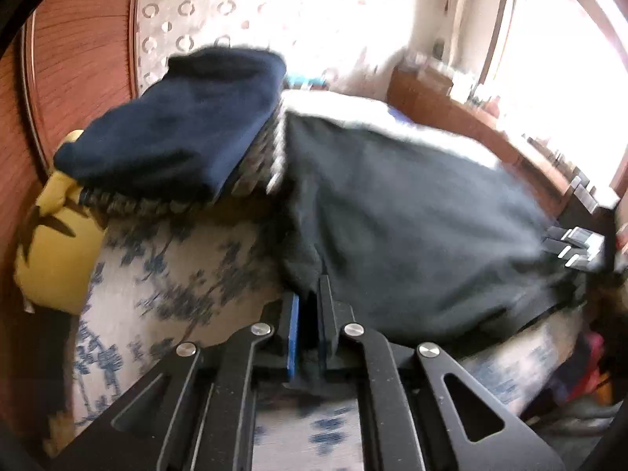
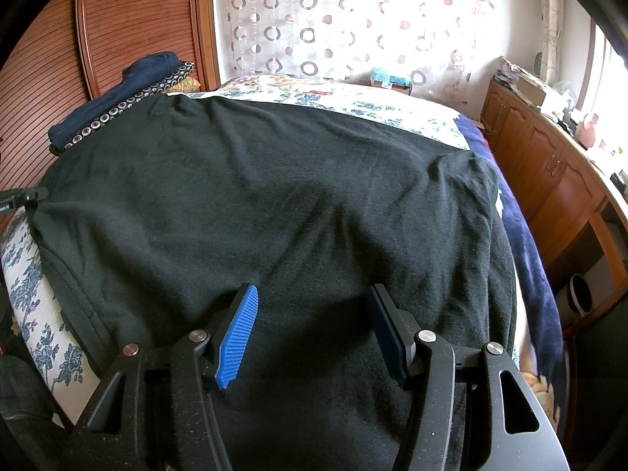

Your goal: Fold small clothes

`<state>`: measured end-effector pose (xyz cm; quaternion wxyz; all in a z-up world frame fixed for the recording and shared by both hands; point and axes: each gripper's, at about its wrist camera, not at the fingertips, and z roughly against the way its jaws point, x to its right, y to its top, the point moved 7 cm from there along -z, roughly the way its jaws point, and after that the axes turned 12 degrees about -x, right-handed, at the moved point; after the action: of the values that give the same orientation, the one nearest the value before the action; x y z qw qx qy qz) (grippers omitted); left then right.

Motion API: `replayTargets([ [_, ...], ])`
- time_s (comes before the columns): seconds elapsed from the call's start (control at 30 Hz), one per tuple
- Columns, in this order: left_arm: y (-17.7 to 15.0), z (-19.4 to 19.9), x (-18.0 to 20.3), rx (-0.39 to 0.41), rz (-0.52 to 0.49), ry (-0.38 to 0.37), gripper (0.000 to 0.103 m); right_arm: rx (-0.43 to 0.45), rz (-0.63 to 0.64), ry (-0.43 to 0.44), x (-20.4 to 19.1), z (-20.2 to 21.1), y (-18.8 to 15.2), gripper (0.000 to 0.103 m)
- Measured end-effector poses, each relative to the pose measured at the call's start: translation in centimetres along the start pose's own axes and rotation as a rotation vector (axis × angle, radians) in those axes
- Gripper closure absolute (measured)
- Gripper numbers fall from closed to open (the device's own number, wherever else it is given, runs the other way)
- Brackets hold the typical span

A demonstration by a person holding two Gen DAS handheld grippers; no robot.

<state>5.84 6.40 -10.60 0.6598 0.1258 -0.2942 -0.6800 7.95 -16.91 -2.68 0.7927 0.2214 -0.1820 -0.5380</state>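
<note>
A black garment (image 2: 274, 204) lies spread over the bed; it also shows in the left wrist view (image 1: 412, 212). My left gripper (image 1: 310, 294) is shut on the garment's left edge, with dark cloth between its blue pads. Its tip shows at the far left of the right wrist view (image 2: 23, 196). My right gripper (image 2: 314, 302) is open, its fingers just above the near middle of the garment. It also shows at the right of the left wrist view (image 1: 577, 243), at the garment's right edge.
A folded navy garment (image 1: 180, 125) lies on a patterned cloth and a yellow cushion (image 1: 59, 243) at the bed's left. The floral bedsheet (image 1: 176, 274) shows around the garment. Wooden cabinets (image 2: 549, 165) run along the right; a wooden wardrobe (image 2: 137, 19) stands behind.
</note>
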Motion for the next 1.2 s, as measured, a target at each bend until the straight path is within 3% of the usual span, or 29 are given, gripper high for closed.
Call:
replayTargets([
  [0.13,2.7,3.4,3.9,0.103,-0.067,-0.059,0.096,0.000,0.000,0.000,0.0,0.0,0.0,0.043],
  [0.5,7.9,5.1,12.4,0.183,-0.245,-0.153,0.096,0.000,0.001,0.003,0.0,0.0,-0.1,0.043],
  [0.73,10.2,4.6,16.8,0.177,-0.327,-0.219,0.096,0.016,-0.008,0.029,0.2,1.0,0.0,0.043],
  [0.9,10.9,4.5,21.0,0.167,-0.390,-0.278,0.096,0.080,-0.041,0.033,1.4,3.8,0.1,0.043],
  [1.1,10.8,3.8,24.0,0.167,-0.420,-0.252,0.096,0.125,-0.065,0.021,1.8,5.9,-0.6,0.043],
  [1.2,10.2,2.1,24.8,0.123,-0.425,-0.242,0.096,0.131,-0.071,0.031,1.5,5.9,-1.1,0.043],
])
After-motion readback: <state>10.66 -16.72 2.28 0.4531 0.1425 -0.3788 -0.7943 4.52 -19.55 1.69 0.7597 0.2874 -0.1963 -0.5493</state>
